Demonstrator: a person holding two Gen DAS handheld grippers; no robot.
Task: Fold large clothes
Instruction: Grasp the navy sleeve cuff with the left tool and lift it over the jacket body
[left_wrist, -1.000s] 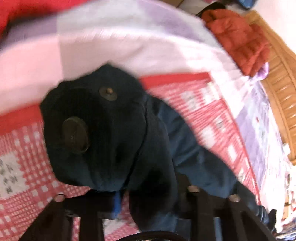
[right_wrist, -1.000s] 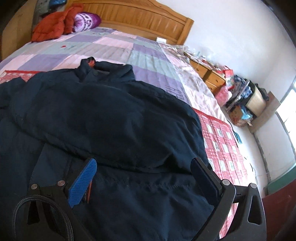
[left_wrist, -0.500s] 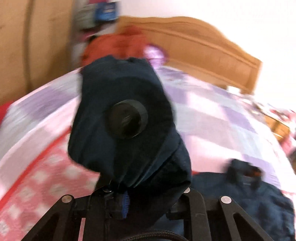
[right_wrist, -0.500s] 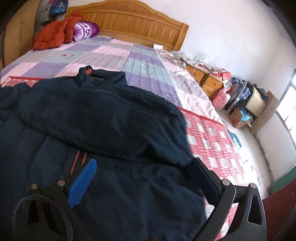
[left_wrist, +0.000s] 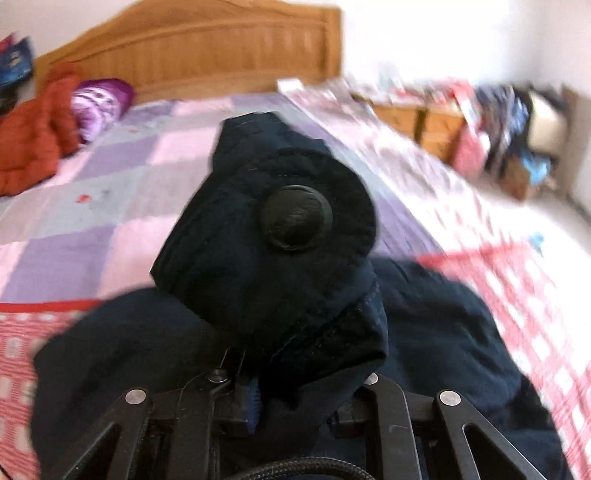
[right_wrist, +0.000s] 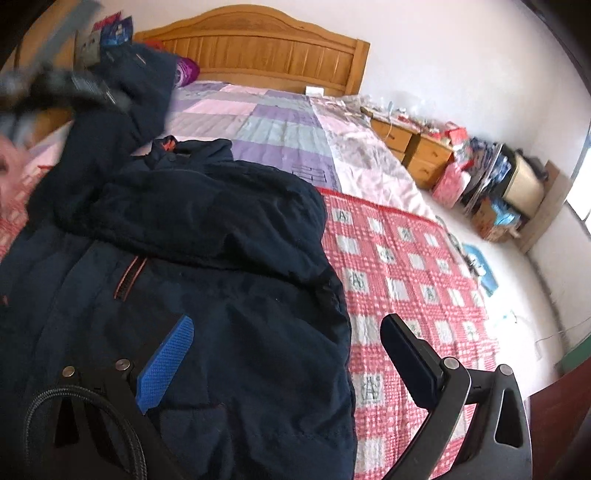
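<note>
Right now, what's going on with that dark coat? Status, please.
Left gripper clamped on sleeve cuff, lifted. Right gripper open above navy coat. Nothing in the way.

— What's near the wooden headboard?
— From where I stand, an orange-red puffy garment and a purple pillow below its left end; wooden drawers beside its right end, with cluttered bags farther along.
</note>
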